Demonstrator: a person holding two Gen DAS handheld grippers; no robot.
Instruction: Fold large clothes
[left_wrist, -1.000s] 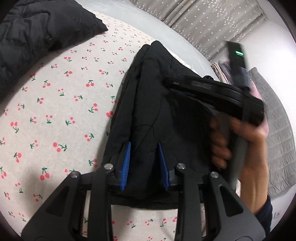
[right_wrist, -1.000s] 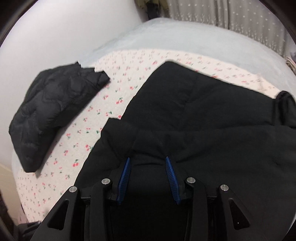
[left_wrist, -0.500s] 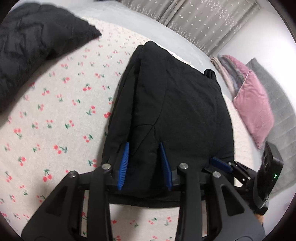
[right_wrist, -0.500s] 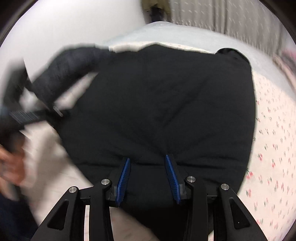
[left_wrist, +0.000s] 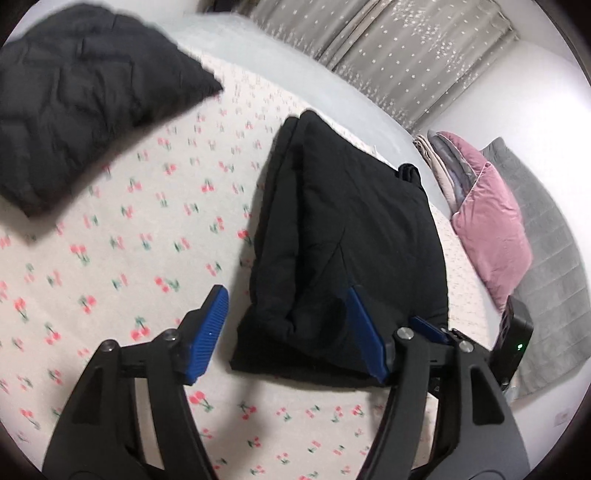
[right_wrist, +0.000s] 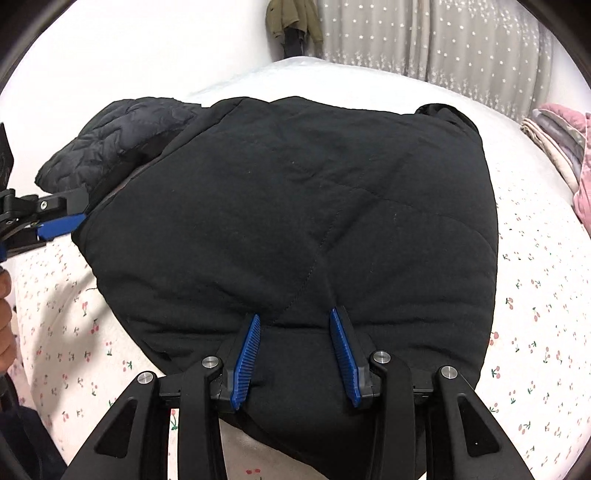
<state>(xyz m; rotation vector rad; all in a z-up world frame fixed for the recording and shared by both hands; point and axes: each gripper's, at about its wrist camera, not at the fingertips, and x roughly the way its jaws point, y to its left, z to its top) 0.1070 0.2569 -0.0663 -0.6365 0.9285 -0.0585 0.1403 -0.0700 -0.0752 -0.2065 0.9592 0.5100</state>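
A large black padded garment lies folded into a thick rectangle on the cherry-print bed sheet. It fills the right wrist view. My left gripper is open, its jaws spread wide around the garment's near left corner, holding nothing. Its blue fingertip shows at the garment's left edge in the right wrist view. My right gripper is shut on the garment's near edge, with fabric bunched between its blue pads. The right gripper's tip shows at the garment's right corner.
A second black quilted jacket lies at the far left of the bed. Pink and grey cushions and a grey quilt lie to the right. Starred curtains hang behind the bed.
My left gripper has opened and let go of the garment's corner. The right gripper swung the held edge over, completing a fold, and now rests at the near edge.
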